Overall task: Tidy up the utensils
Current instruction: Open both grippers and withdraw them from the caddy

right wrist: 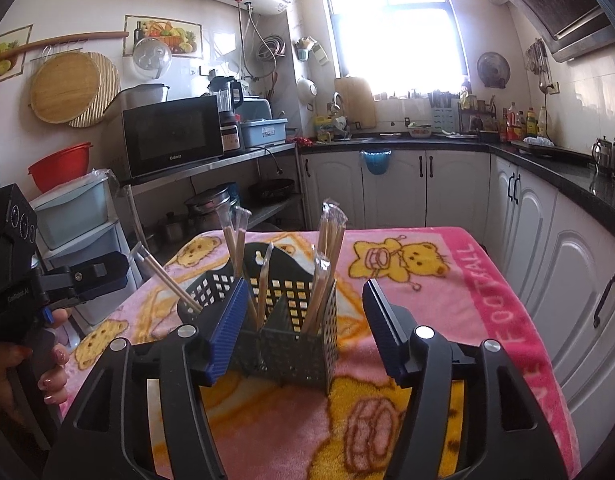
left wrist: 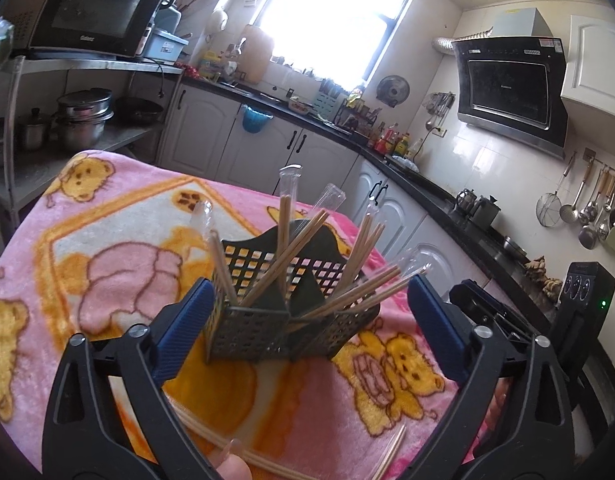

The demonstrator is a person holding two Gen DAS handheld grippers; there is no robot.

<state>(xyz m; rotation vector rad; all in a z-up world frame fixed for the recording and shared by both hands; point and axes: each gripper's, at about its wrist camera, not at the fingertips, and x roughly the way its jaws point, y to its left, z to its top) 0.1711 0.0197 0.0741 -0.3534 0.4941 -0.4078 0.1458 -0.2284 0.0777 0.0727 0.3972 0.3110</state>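
Observation:
A dark perforated utensil caddy (left wrist: 247,332) (right wrist: 291,348) stands on a pink bear-print blanket (left wrist: 107,208) (right wrist: 435,304). Several plastic-wrapped wooden chopsticks (left wrist: 285,240) (right wrist: 327,248) lean out of its compartments. My left gripper (left wrist: 309,292) is open wide, its blue pads either side of the caddy and clear of it. A few loose wrapped chopsticks (left wrist: 211,436) lie on the blanket under it. My right gripper (right wrist: 303,286) is open. Its left pad overlaps the caddy's side in the view, and its right pad stands apart. Neither gripper holds anything.
A hand (right wrist: 47,364) holds the left gripper's handle at the table's left edge. A metal rack (right wrist: 235,160) with a microwave (right wrist: 171,136) and pots stands beyond the table. White cabinets (right wrist: 547,264) under a black counter run along the back and right. Plastic drawers (right wrist: 75,216) stand at left.

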